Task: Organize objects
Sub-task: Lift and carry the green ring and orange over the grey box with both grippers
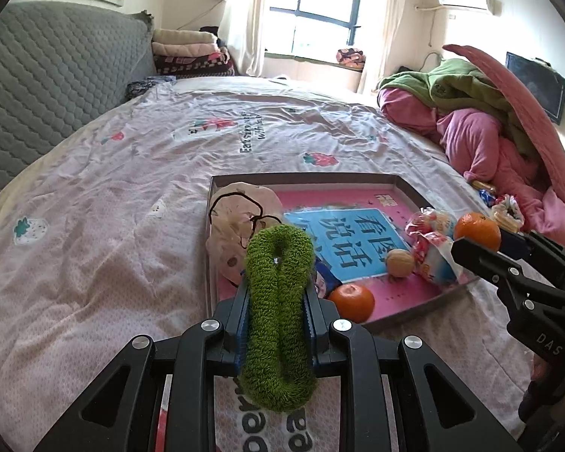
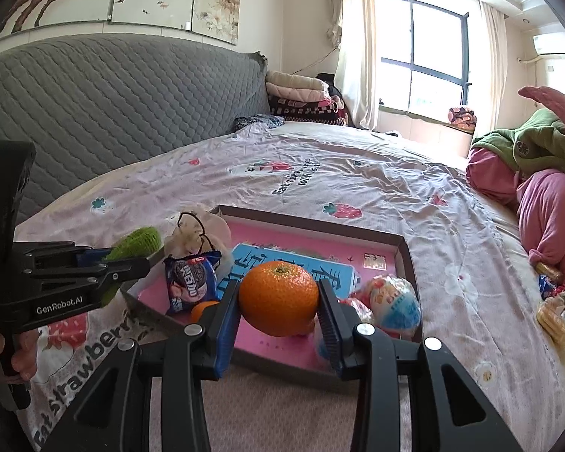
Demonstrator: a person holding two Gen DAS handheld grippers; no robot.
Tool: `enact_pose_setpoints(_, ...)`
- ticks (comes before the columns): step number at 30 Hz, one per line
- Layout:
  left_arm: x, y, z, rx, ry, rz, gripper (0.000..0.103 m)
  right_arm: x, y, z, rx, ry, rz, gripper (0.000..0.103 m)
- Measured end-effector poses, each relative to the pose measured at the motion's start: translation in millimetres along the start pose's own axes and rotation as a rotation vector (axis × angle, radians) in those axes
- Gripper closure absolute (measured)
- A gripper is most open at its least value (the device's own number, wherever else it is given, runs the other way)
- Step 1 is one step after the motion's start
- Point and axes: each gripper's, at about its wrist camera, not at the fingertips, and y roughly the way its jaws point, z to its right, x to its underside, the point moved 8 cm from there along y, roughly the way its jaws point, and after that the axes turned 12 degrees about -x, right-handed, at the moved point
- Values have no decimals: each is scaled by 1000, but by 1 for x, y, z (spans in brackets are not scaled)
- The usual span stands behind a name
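My left gripper (image 1: 277,293) is shut on a fuzzy green scrunchie (image 1: 277,301) and holds it over the near left corner of the shallow grey box (image 1: 305,179), which has a pink and blue book cover inside. My right gripper (image 2: 278,301) is shut on an orange (image 2: 278,297) above the box's near edge; the same orange shows at the right in the left wrist view (image 1: 477,230). In the box lie a second orange (image 1: 352,301), a walnut (image 1: 400,262), wrapped snacks (image 1: 433,248), an Oreo packet (image 2: 192,280) and a beige cloth with a black hair tie (image 1: 241,211).
The box rests on a bed with a pale strawberry-print sheet (image 1: 132,196). A heap of pink and green clothes (image 1: 482,128) lies at the right. More small snacks and a scrunchie (image 2: 557,305) lie on the sheet beside the heap. A grey quilted headboard (image 2: 113,105) stands at the left.
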Motion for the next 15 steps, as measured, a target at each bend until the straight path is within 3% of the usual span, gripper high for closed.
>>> enact_pose_setpoints(15, 0, 44, 2, -9, 12, -36, 79, 14, 38, 12, 2, -1, -51, 63)
